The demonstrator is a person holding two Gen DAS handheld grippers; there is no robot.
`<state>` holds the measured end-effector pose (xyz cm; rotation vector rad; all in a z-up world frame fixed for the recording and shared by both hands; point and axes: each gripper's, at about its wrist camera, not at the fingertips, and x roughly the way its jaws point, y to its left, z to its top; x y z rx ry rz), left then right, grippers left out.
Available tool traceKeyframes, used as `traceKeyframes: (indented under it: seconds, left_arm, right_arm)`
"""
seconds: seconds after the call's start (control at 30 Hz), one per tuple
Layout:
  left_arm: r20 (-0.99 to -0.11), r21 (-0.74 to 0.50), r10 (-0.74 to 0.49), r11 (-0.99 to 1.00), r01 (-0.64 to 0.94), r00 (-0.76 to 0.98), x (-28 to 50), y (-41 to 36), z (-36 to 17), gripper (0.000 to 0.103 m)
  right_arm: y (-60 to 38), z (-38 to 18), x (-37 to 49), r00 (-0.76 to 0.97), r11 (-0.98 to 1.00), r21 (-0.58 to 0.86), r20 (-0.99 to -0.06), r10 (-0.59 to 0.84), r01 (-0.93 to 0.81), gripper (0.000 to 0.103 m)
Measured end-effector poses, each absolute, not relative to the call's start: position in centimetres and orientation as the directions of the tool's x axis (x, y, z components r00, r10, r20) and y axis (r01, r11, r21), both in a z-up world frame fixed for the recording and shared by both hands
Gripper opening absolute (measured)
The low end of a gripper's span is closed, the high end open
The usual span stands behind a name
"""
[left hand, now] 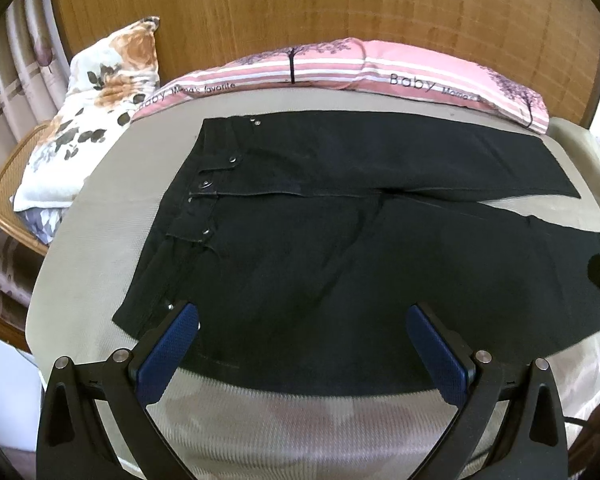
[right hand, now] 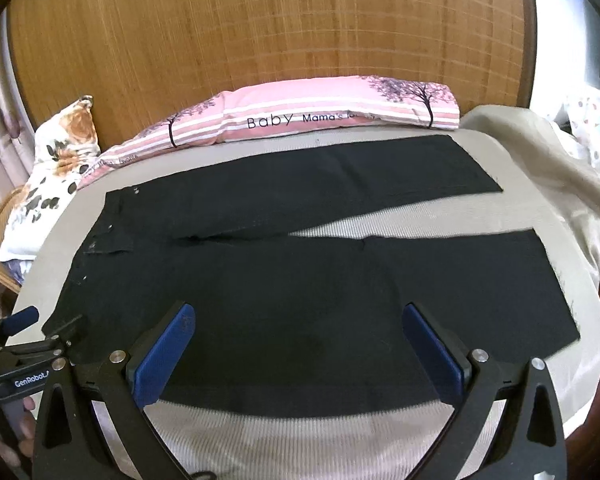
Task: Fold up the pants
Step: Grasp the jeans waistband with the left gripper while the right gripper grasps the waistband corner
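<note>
Black pants [left hand: 340, 248] lie flat on a beige bed cover [left hand: 80, 264], waistband to the left with metal snaps, both legs running right and splayed slightly apart. They also show in the right wrist view [right hand: 300, 288]. My left gripper [left hand: 302, 320] is open and empty, hovering over the near edge of the pants close to the waist corner. My right gripper [right hand: 300, 316] is open and empty, over the near leg's front edge. The left gripper [right hand: 40, 326] shows at the left edge of the right wrist view, by the waist corner.
A pink striped pillow [left hand: 340, 68] lies along the wooden headboard [left hand: 300, 8]. A floral pillow [left hand: 88, 120] sits at the left over a wicker chair [left hand: 4, 208]. Bunched beige fabric [right hand: 540, 168] lies at the right.
</note>
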<state>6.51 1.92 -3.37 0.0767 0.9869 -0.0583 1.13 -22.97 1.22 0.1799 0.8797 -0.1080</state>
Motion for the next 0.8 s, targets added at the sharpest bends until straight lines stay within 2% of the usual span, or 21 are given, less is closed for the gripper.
traceKeyframes:
  seconds: [0.17,0.37,0.43,0.5,0.53,0.6,0.8]
  left_arm:
    - [-0.832,-0.016,-0.053,0.997,0.071,0.552,10.0,4.0,-3.3,0.103]
    - [-0.803,-0.099,-0.071,0.995,-0.014,0.592,16.9,9.9,-2.0,0.102]
    - [-0.793,-0.150,-0.093,0.988,-0.046,0.602,19.5,12.4,-1.7,0.098]
    - [-0.784,-0.210,-0.129,0.976,-0.064,0.608,22.2,15.0,-1.6,0.085]
    - [-0.780,-0.251,-0.160,0.966,-0.068,0.605,23.7,16.3,-1.8,0.081]
    - [-0.773,-0.323,-0.225,0.944,-0.064,0.593,26.2,17.9,-2.2,0.065]
    - [-0.779,-0.497,-0.414,0.866,-0.061,0.471,32.9,21.1,-6.5,0.051]
  right_arm:
    - [-23.2,1.4,4.7,0.633,0.987,0.111,-0.774,0.015,0.113,0.103]
    - [-22.9,-1.0,10.8,0.516,0.995,0.087,-0.855,0.052,0.044,0.103]
    - [-23.1,-1.3,12.3,0.514,0.992,0.119,-0.854,0.082,0.039,0.103]
    - [-23.0,-1.6,13.8,0.511,0.986,0.165,-0.850,0.125,0.033,0.103]
    - [-23.0,-1.6,14.4,0.514,0.982,0.185,-0.846,0.143,0.032,0.103]
    - [-22.8,-1.8,15.7,0.517,0.974,0.226,-0.837,0.181,0.026,0.103]
    - [-21.4,-2.6,18.9,0.515,0.962,0.275,-0.824,0.236,-0.001,0.103]
